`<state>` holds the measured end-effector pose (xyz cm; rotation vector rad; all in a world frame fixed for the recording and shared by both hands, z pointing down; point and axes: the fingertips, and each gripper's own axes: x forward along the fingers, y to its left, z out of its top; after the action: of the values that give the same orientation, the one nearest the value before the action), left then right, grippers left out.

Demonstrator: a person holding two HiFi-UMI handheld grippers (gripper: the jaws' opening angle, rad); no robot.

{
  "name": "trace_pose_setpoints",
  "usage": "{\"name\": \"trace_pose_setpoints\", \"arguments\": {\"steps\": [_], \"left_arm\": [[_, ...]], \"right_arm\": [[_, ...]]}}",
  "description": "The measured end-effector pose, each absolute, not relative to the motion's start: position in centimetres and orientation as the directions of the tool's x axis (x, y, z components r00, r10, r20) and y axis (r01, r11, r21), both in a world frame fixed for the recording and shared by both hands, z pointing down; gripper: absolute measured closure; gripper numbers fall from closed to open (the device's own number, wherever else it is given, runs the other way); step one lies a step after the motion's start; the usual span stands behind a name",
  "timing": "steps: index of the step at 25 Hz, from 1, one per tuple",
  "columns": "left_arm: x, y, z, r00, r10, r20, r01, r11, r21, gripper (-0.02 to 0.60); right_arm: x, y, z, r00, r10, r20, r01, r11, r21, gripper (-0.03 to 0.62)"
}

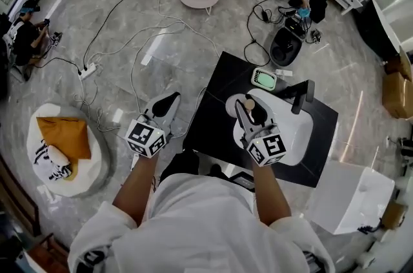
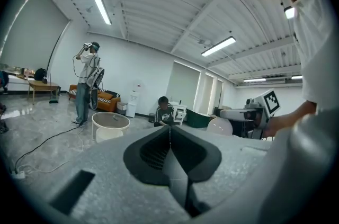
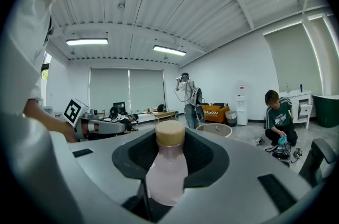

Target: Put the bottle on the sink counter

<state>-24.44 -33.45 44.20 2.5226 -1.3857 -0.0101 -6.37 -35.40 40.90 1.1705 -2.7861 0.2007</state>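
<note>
The right gripper [image 1: 248,115] is clamped on the pale pink bottle [image 3: 167,164], which stands upright between its jaws with the tan cap poking up past the jaw tips. Seen from the head view, gripper and bottle are over the white sink [image 1: 293,131] set in the black counter [image 1: 210,120]; whether the bottle's base touches anything is hard to tell. The left gripper [image 2: 170,135] is off to the counter's left over the floor, jaws pressed together with nothing between them.

Bright ceiling tube lights [image 2: 100,6], glare on floor [image 1: 158,46], fisheye-warped edges, dark corners
</note>
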Motion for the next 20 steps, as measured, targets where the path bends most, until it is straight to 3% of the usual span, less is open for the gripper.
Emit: {"name": "trace_pose_setpoints", "arguments": {"steps": [9, 20], "left_arm": [[-25.0, -37.7, 46.5, 0.601, -0.789, 0.126, -0.788, -0.559, 0.258, 0.563], [-21.4, -41.2, 49.5, 0.64, -0.755, 0.143, -0.76, -0.597, 0.255, 0.563]], "right_arm": [[-8.7, -39.6, 42.3, -0.631, -0.757, 0.171, -0.773, 0.632, -0.053, 0.457], [-6.7, -45.5, 46.5, -0.564, -0.806, 0.182, -0.825, 0.562, -0.065, 0.457]]}}
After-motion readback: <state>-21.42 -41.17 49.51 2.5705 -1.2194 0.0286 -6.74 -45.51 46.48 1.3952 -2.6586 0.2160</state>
